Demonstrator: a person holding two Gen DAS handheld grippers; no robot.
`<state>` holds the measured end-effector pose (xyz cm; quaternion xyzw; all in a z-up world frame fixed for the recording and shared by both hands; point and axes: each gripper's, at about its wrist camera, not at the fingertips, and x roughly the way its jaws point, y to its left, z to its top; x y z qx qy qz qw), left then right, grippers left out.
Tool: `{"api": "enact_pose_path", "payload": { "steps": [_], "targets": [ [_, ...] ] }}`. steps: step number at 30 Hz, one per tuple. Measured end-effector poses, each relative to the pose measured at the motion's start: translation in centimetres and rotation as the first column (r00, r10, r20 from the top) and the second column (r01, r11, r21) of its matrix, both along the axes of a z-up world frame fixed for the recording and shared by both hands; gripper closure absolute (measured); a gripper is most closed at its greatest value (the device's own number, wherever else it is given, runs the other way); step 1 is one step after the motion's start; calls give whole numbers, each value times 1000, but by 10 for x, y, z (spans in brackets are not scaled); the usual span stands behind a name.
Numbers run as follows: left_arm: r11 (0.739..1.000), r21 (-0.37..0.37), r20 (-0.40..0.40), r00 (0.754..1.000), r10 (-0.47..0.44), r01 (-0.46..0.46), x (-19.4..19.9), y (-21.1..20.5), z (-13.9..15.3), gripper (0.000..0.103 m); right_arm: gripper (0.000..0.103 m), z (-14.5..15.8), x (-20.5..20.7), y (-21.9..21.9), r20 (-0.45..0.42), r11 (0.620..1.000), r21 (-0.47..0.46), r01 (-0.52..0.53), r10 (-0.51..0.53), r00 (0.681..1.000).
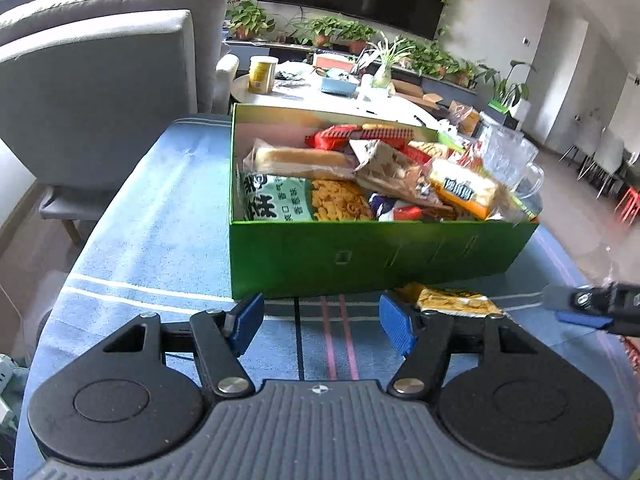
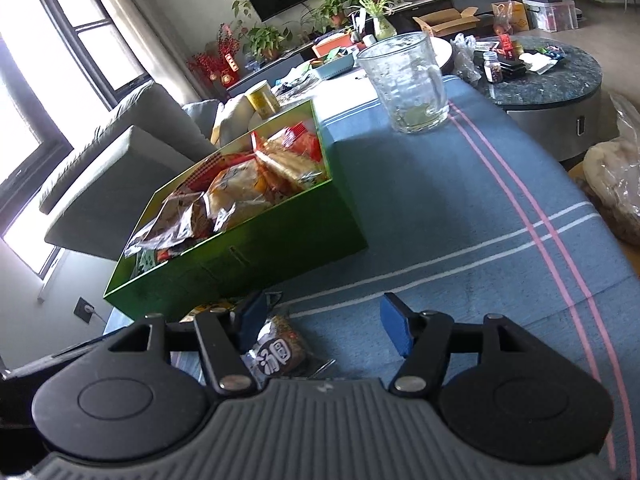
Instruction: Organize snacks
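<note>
Left gripper [image 1: 322,326] has its blue pads spread wide with nothing between them, hovering low over the blue striped cloth [image 1: 160,240] on the bench, right in front of the green box [image 1: 360,256]. Right gripper [image 2: 324,328] is spread apart too and holds nothing, though a small dark snack packet [image 2: 280,346] lies on the cloth just inside its left finger; can't tell if they're touching. From the left view the right gripper's tip pokes in off to the right of the box. A yellow snack bag [image 1: 456,300] sits on the cloth against the box's near wall, beside the left gripper's right finger. The box itself is piled with snacks: a bread roll [image 1: 304,160], a green-and-white packet [image 1: 276,200], red wrappers, crackers. A glass mug [image 2: 408,84] stands behind the box's right end.
</note>
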<state>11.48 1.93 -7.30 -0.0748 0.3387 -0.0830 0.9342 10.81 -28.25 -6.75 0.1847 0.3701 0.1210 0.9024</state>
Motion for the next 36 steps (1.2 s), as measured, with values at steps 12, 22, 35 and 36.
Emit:
{"api": "enact_pose_path", "payload": {
  "steps": [12,22,35,36],
  "targets": [
    [985,20,-51,984,-171,172,37,-72,3,26,37,-3,2,3,-9,999,-34,21,-21,1000],
    [980,44,-149,971,-186,194,61,-94,-24,30,37,-9,3,-11,-25,998,-2,63,-63,998],
    [990,16,-92,986,-141,143,6,-44,-20,50,37,-6,-3,-1,-12,1000,-19,3,-3,1000],
    [992,10,-85,989,-122,124,0,-36,-19,50,36,-7,-3,3,-10,999,-29,-15,15,1000]
  ]
}}
